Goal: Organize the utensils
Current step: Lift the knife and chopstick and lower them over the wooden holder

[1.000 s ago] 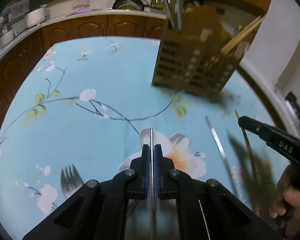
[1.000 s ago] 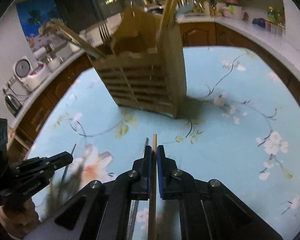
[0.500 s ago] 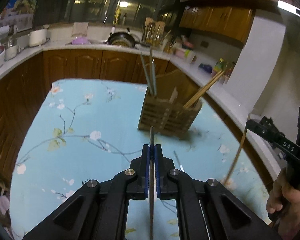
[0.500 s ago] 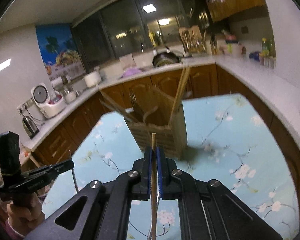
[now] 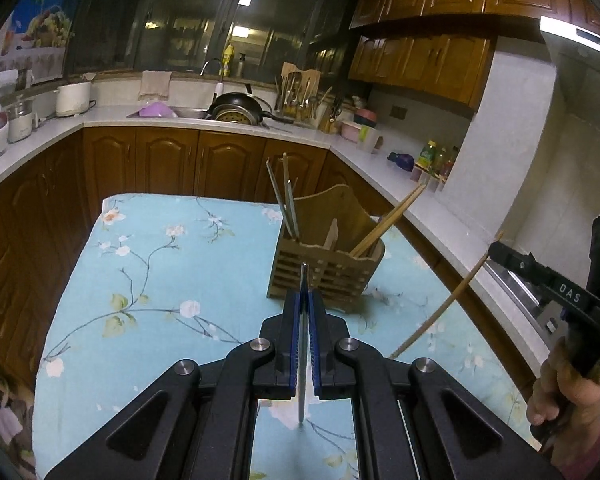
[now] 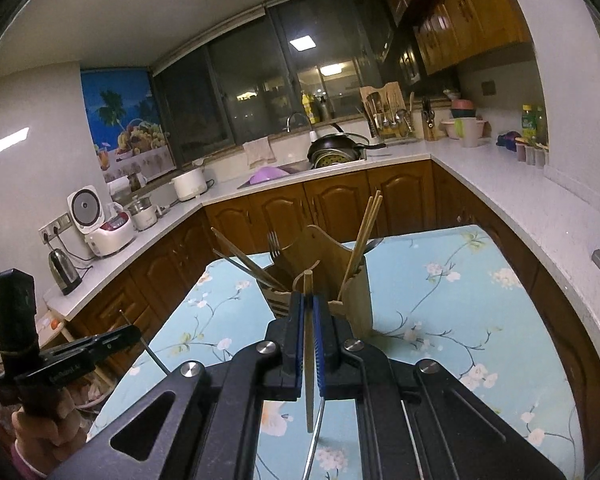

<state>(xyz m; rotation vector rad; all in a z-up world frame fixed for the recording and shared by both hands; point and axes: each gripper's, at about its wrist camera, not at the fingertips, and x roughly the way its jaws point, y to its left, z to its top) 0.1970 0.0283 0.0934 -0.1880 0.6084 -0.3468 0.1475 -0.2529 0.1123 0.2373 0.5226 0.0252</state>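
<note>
Both grippers have just been rising off the floral blue desk [image 5: 148, 264]: the left gripper [image 5: 305, 300] is clamping a thin silver metal chopstick [image 5: 302, 380] between its jaws, the right gripper [image 6: 309, 308] a pale bamboo chopstick [image 6: 309, 380]. The slatted wooden utensil holder [image 5: 328, 268] is standing just ahead of and below both jaws, so dropping each stick in looks next.
</note>
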